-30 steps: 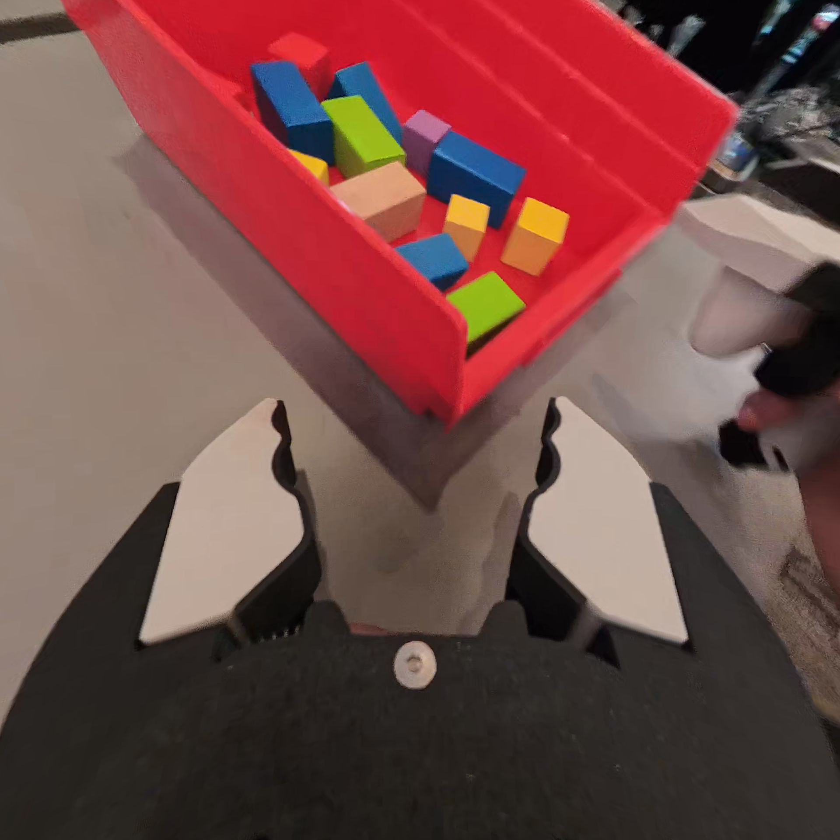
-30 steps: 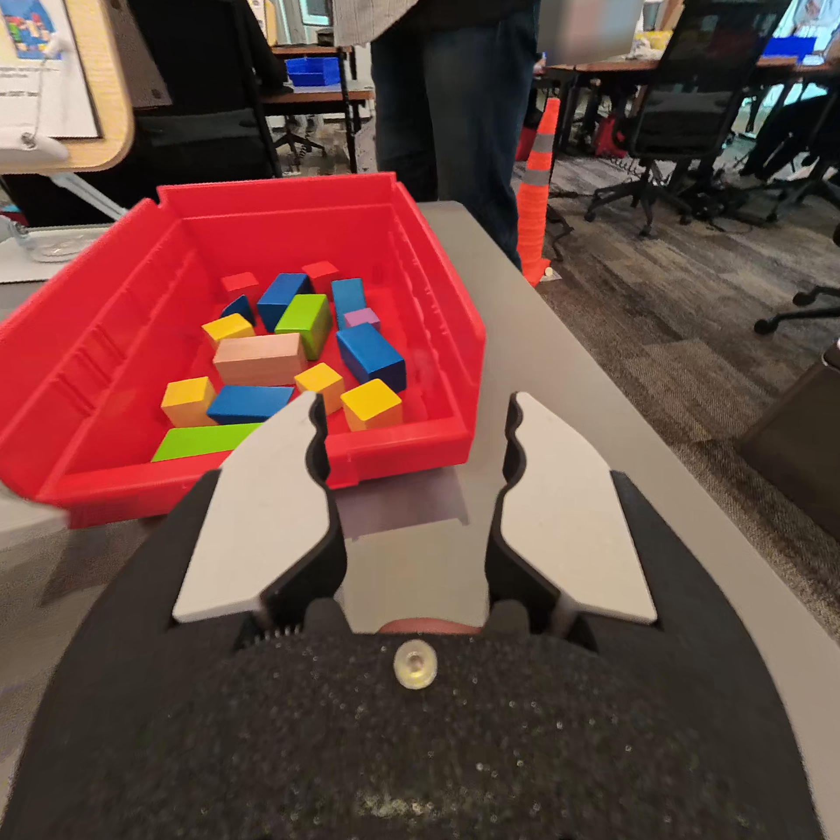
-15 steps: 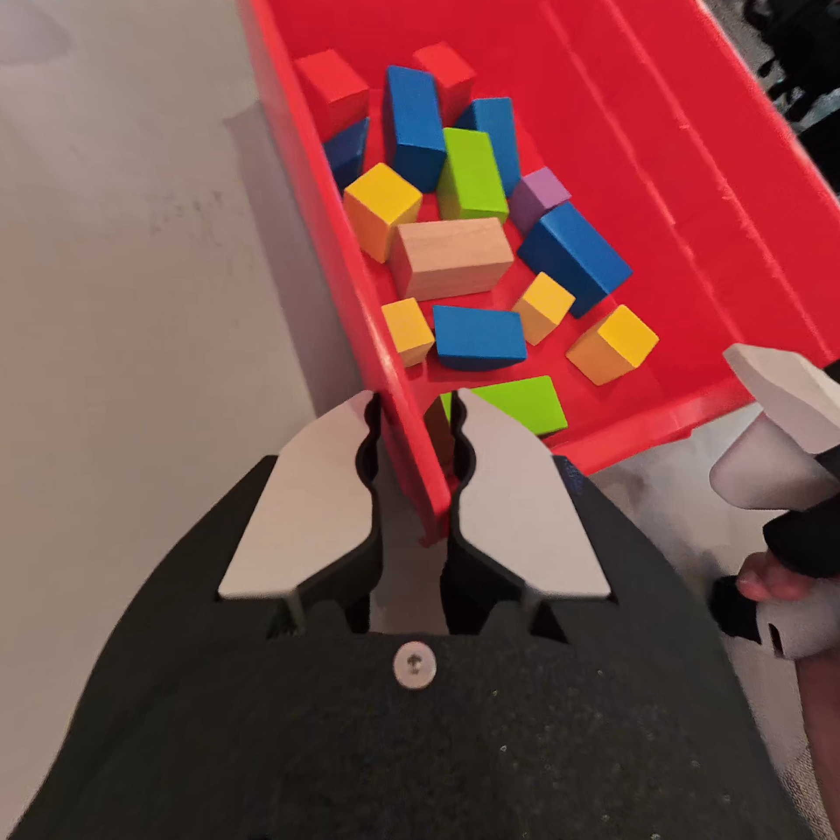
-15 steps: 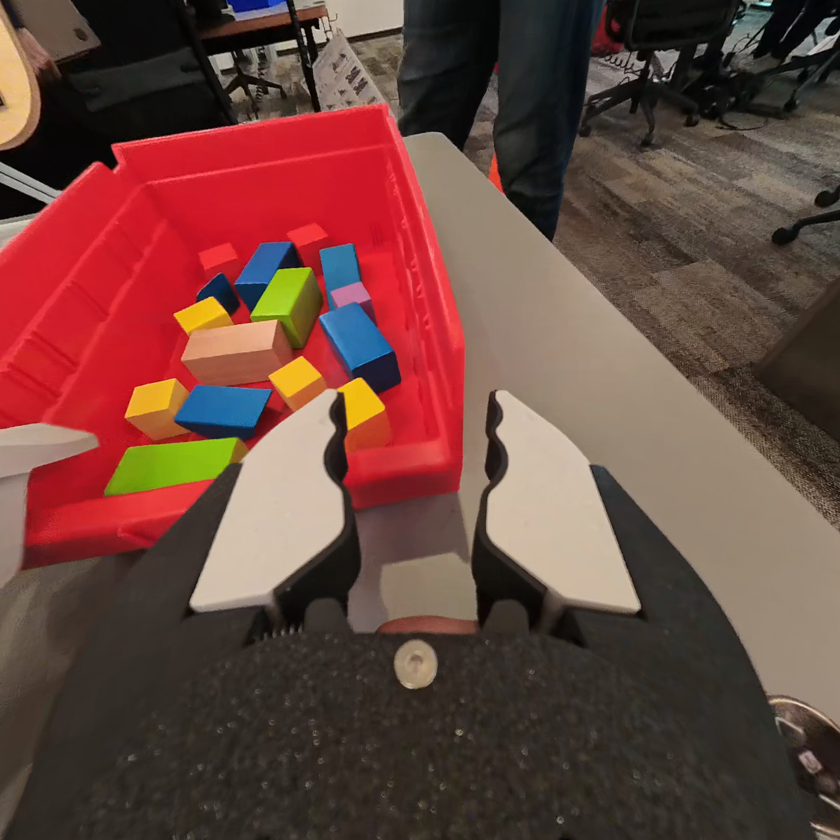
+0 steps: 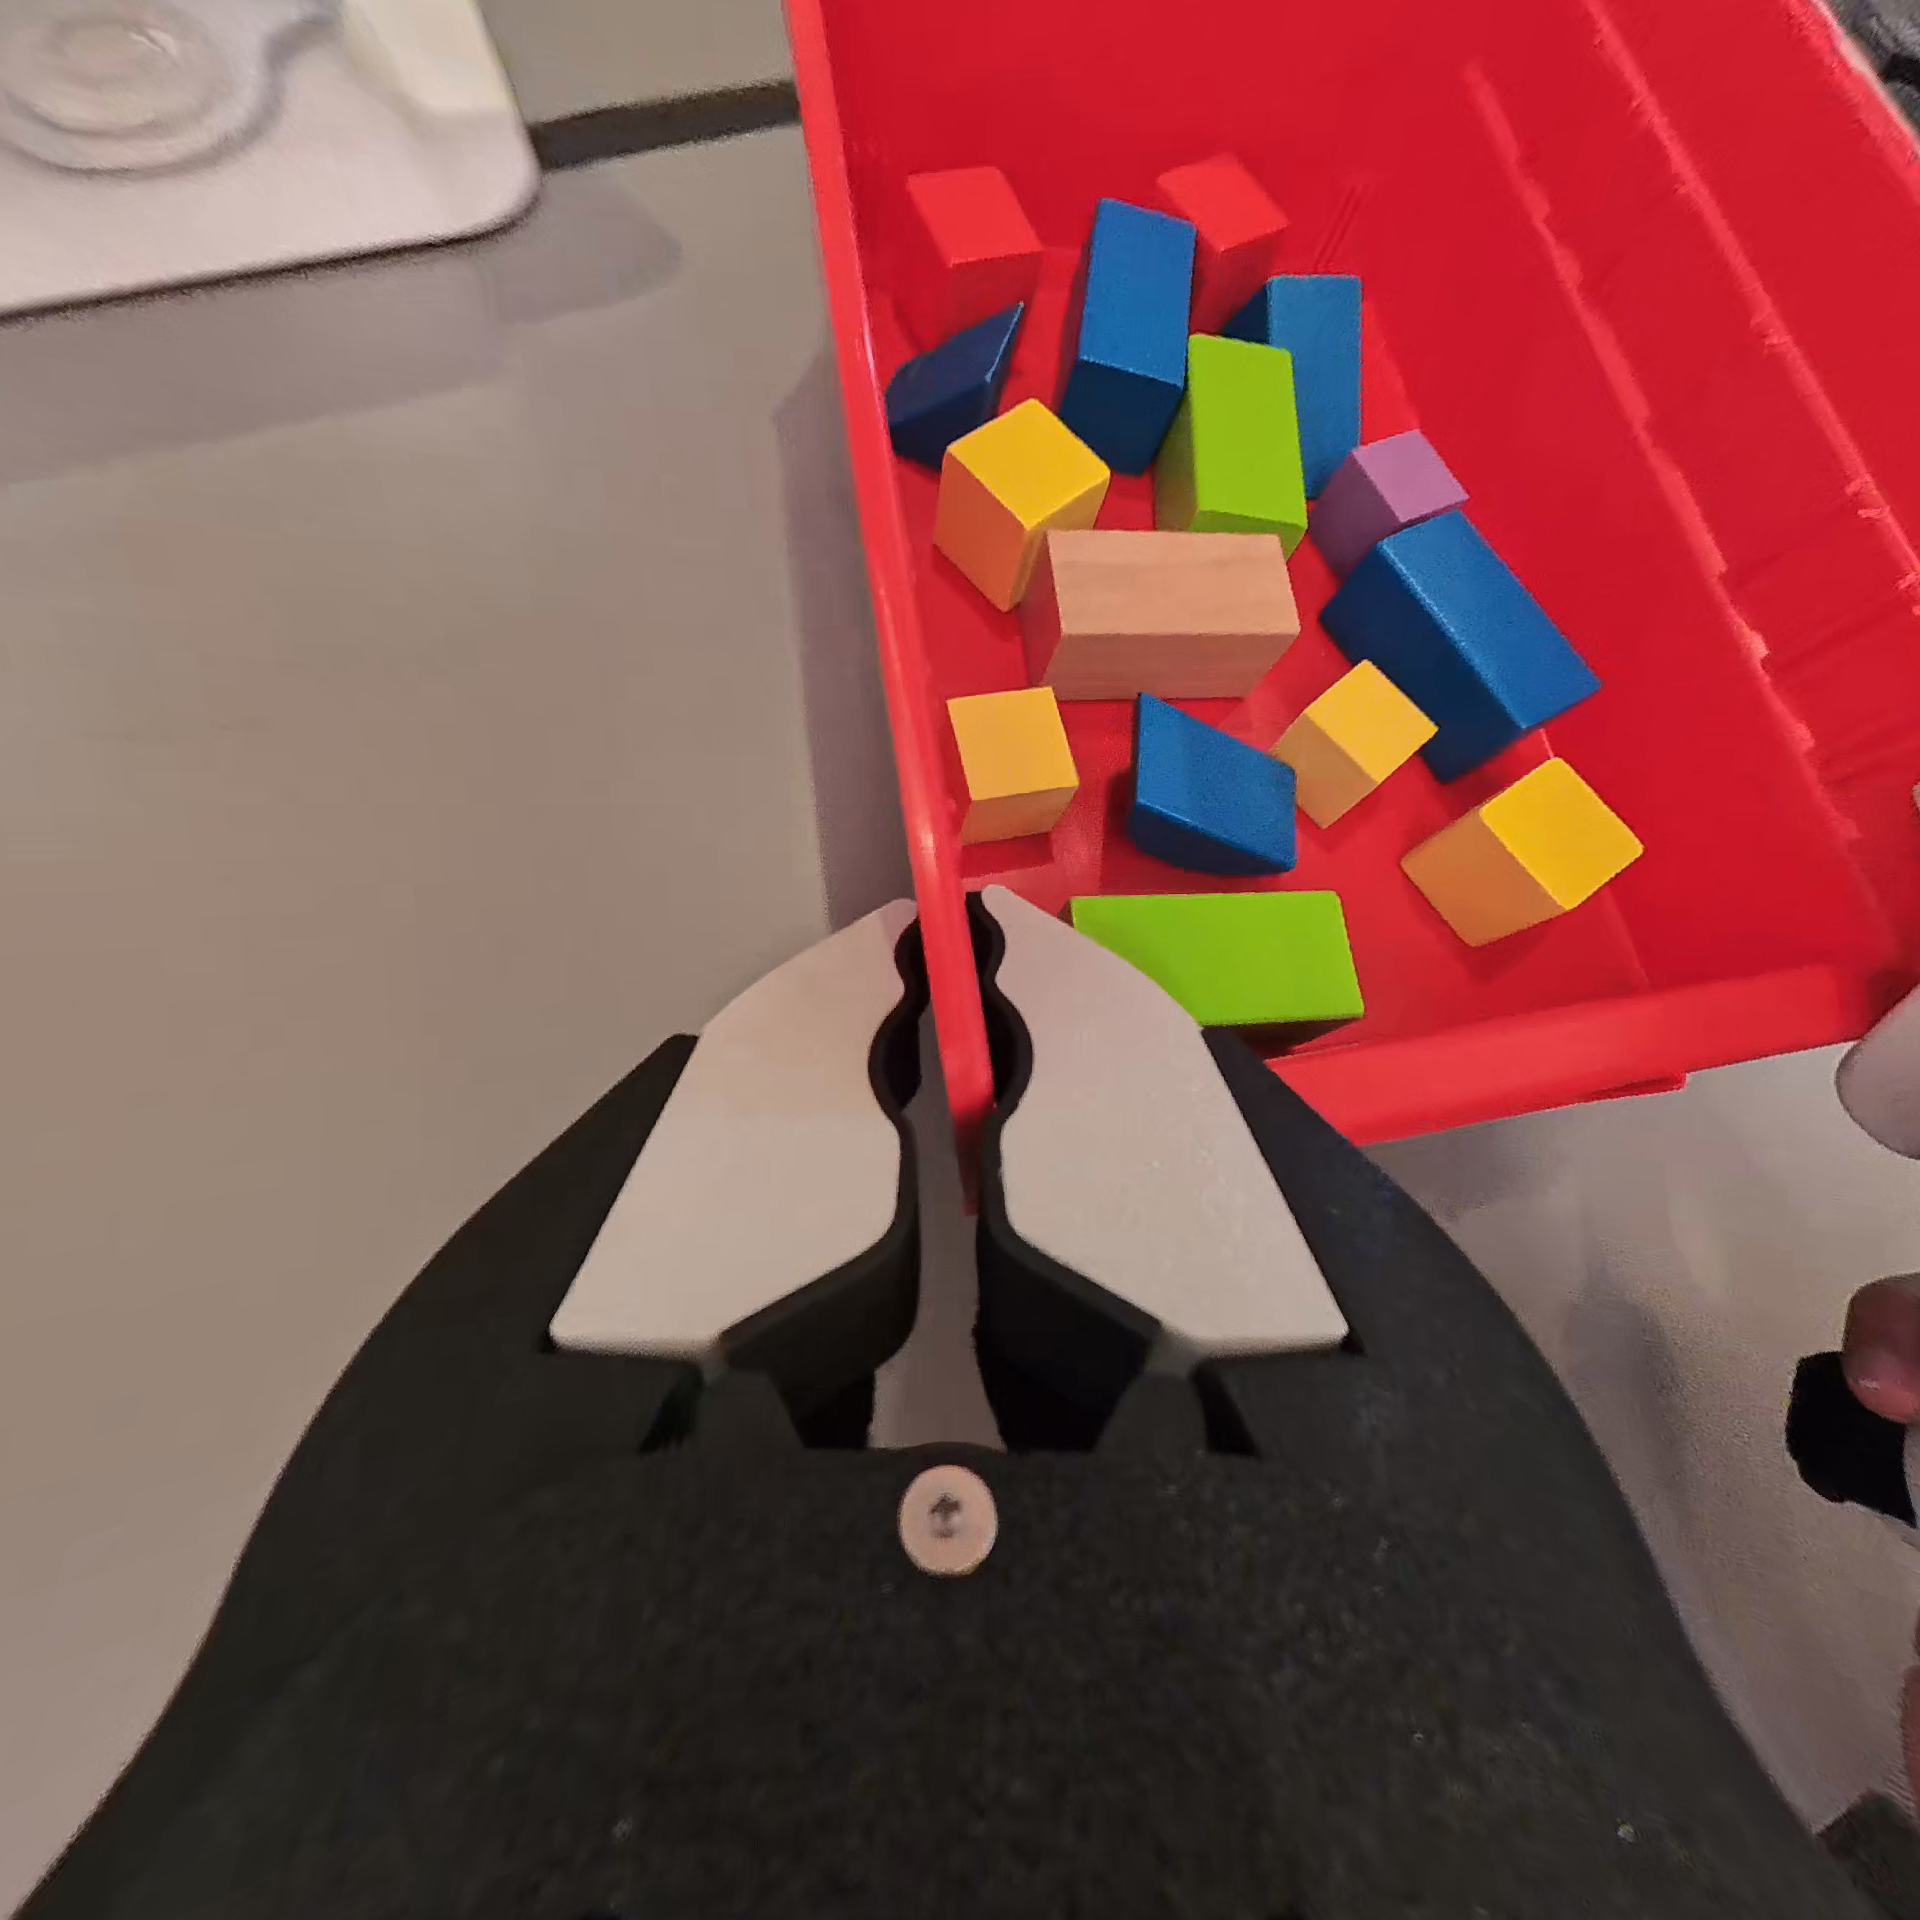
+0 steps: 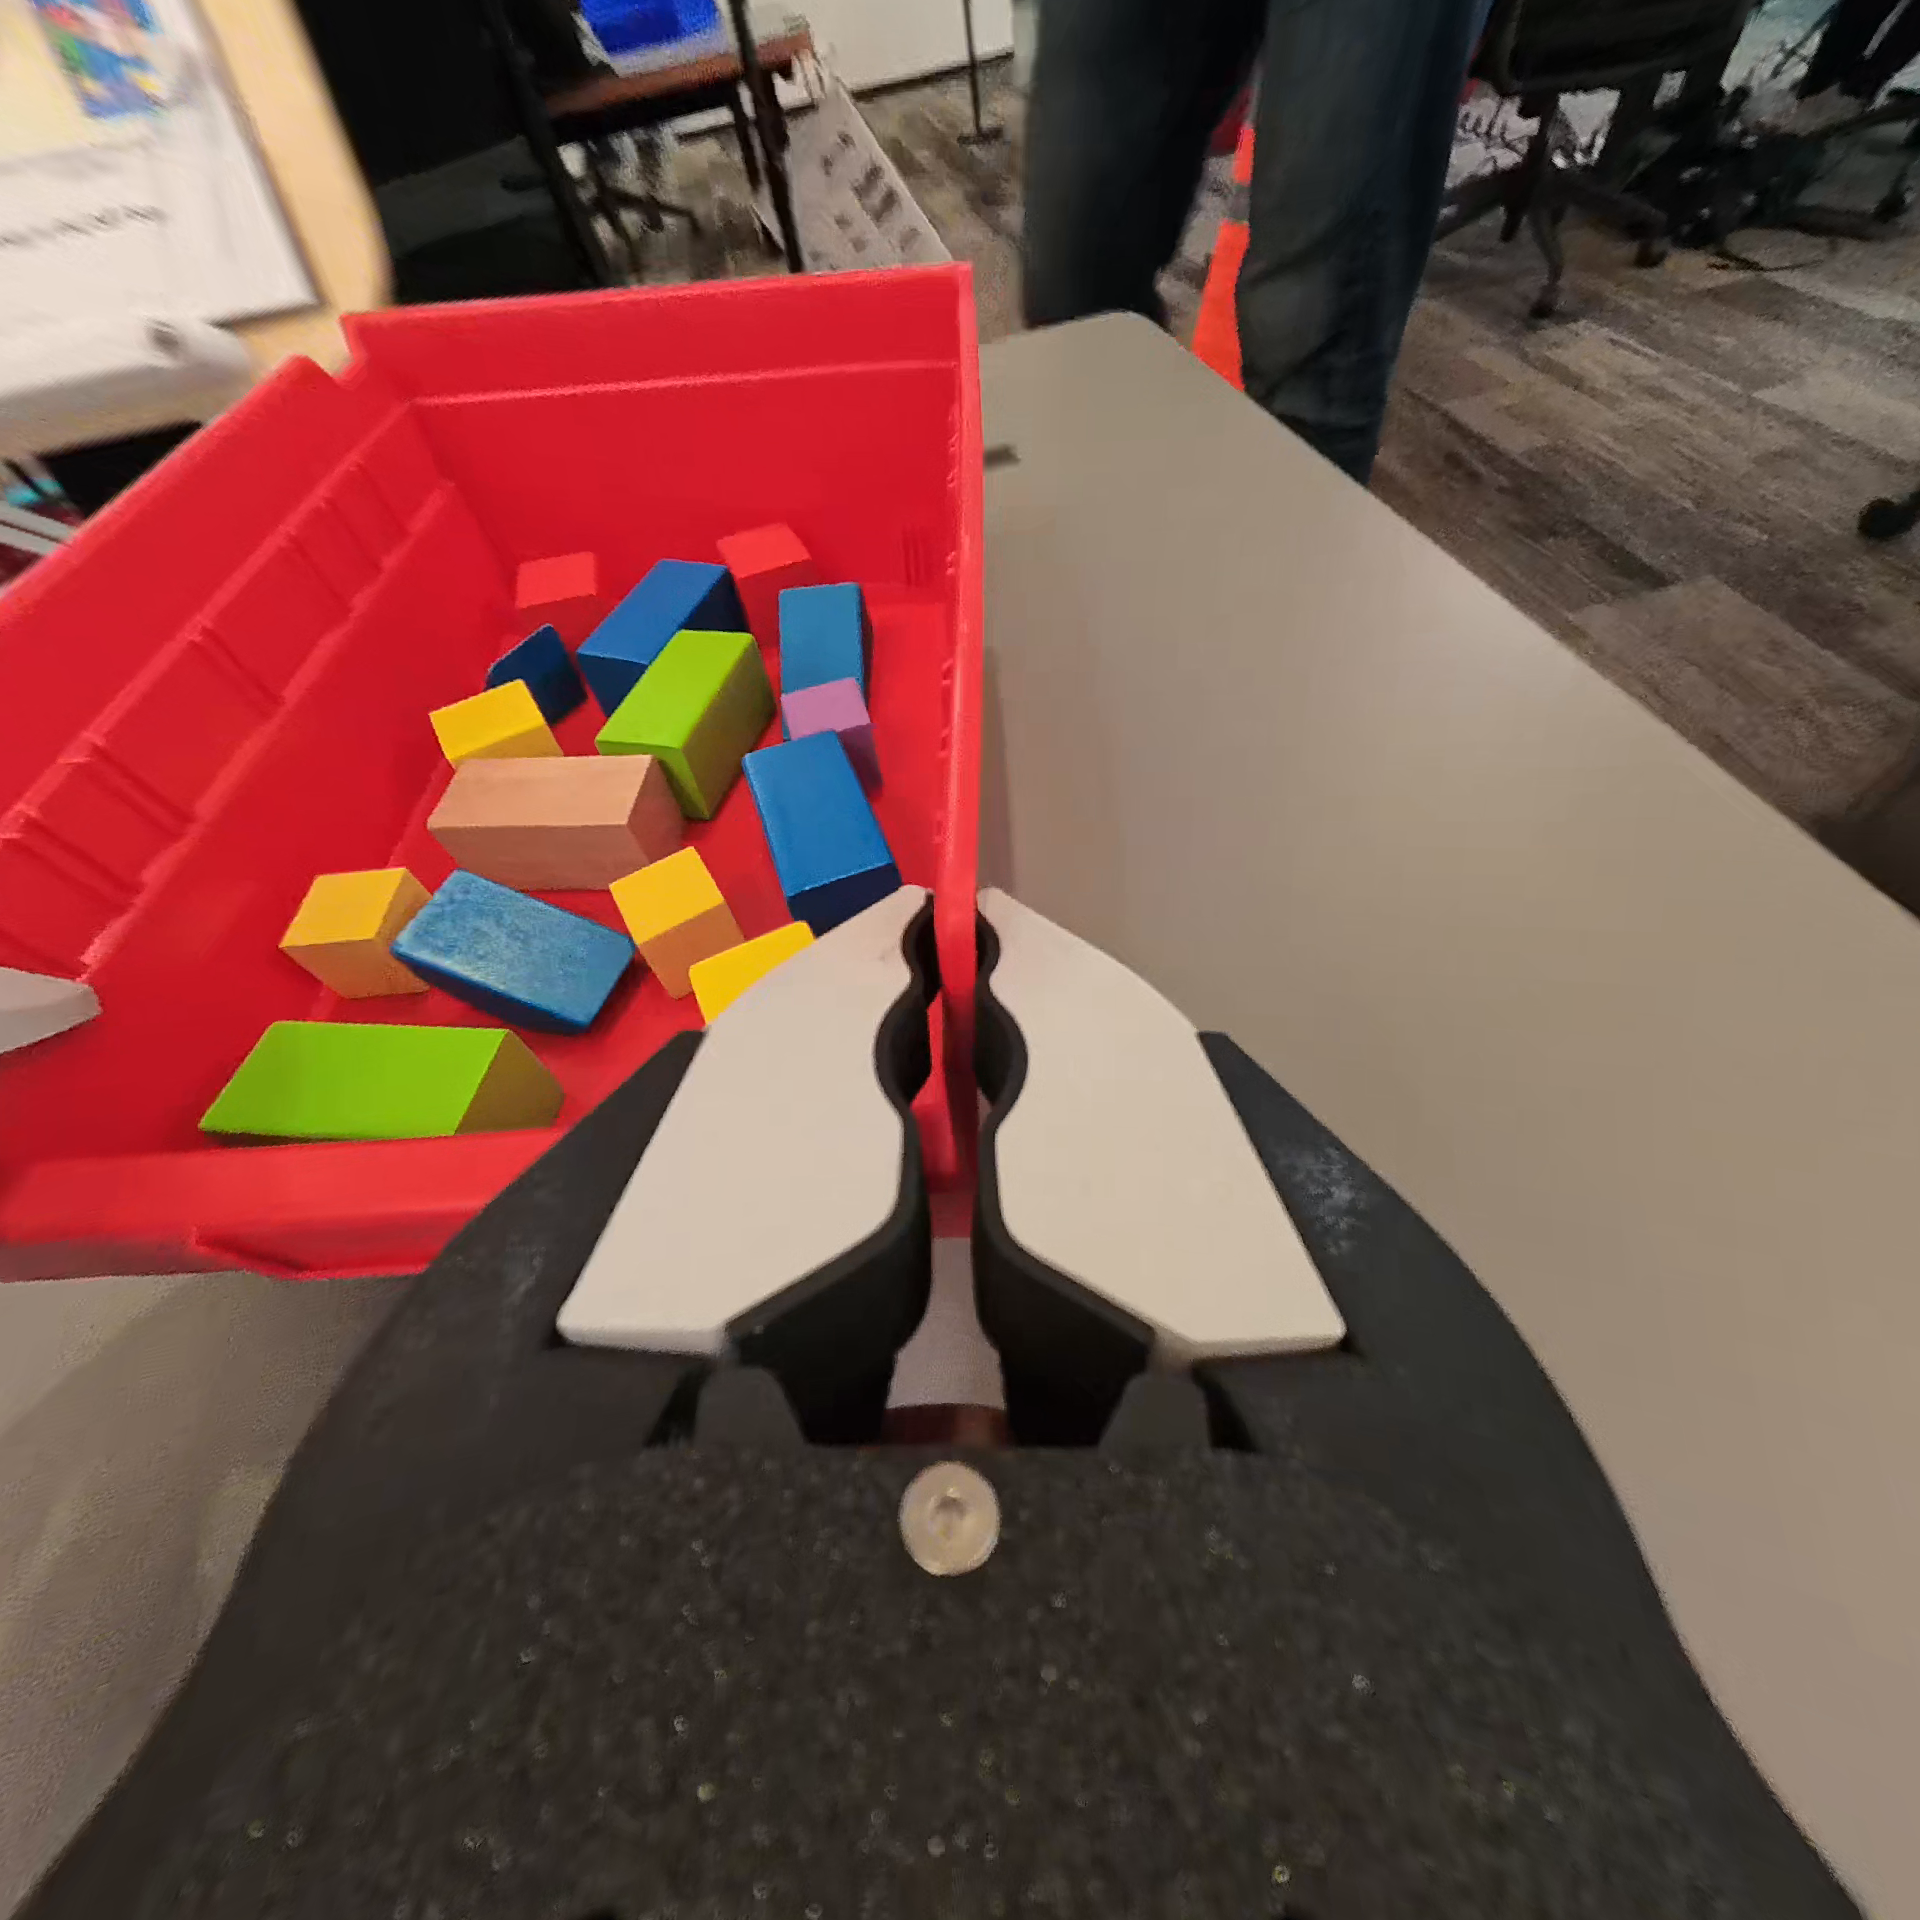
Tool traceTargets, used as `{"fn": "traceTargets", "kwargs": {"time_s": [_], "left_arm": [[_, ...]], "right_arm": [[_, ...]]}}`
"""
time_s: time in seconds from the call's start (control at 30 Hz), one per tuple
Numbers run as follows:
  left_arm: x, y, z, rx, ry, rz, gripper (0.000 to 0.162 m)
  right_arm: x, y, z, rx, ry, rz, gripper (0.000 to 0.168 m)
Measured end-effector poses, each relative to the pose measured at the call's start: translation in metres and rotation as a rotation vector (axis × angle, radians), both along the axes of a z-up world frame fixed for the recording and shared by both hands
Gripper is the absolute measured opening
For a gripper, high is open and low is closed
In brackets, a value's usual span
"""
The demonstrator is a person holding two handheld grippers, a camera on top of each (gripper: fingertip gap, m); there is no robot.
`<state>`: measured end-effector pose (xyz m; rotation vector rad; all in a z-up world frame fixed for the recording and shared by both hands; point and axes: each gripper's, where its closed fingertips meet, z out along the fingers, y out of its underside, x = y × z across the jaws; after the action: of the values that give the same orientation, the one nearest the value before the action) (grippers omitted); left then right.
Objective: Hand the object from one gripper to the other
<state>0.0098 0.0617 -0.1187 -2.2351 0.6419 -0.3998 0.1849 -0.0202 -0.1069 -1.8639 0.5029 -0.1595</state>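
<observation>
A red plastic bin (image 5: 1558, 312) holds several coloured wooden blocks, among them a plain wood block (image 5: 1164, 613) and a green block (image 5: 1216, 951). My left gripper (image 5: 951, 909) is shut on the bin's left wall near its front corner. In the right wrist view the same bin (image 6: 675, 416) shows. My right gripper (image 6: 954, 902) is shut on the bin's right wall near the front corner. The plain wood block (image 6: 545, 821) and the green block (image 6: 364, 1081) lie inside. A tip of the left gripper's finger (image 6: 42, 1008) shows at the left edge.
The bin sits on a grey table (image 6: 1403, 831). A white board with a clear dish (image 5: 208, 135) lies at the far left. A person's legs (image 6: 1247, 156) stand beyond the table's far end, with an orange cone and office chairs behind. A hand (image 5: 1886, 1340) shows at right.
Both grippers moved in from open and closed on the bin's opposite side walls. The left one closed first, the right one in the last half second.
</observation>
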Motion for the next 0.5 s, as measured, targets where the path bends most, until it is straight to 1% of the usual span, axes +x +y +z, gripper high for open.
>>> {"fn": "traceTargets", "kwargs": {"time_s": [0.13,0.2,0.27,0.37,0.5], "left_arm": [[-0.074,0.008,0.021,0.062,-0.005,0.066,0.003],[-0.118,0.010,0.026,0.072,-0.005,0.113,0.003],[-0.163,0.013,0.030,0.093,0.021,0.159,0.003],[-0.219,0.017,0.028,0.115,0.069,0.222,0.004],[-0.261,0.020,0.007,0.065,0.049,0.275,0.004]], "right_arm": [[-0.071,0.014,0.026,0.077,-0.060,0.054,0.002],[-0.112,0.025,0.032,0.091,-0.060,0.113,0.002],[-0.154,0.038,0.027,0.098,-0.022,0.168,0.002],[-0.207,0.054,0.008,0.094,0.051,0.221,0.002],[-0.247,0.064,-0.008,0.047,0.034,0.275,0.002]]}}
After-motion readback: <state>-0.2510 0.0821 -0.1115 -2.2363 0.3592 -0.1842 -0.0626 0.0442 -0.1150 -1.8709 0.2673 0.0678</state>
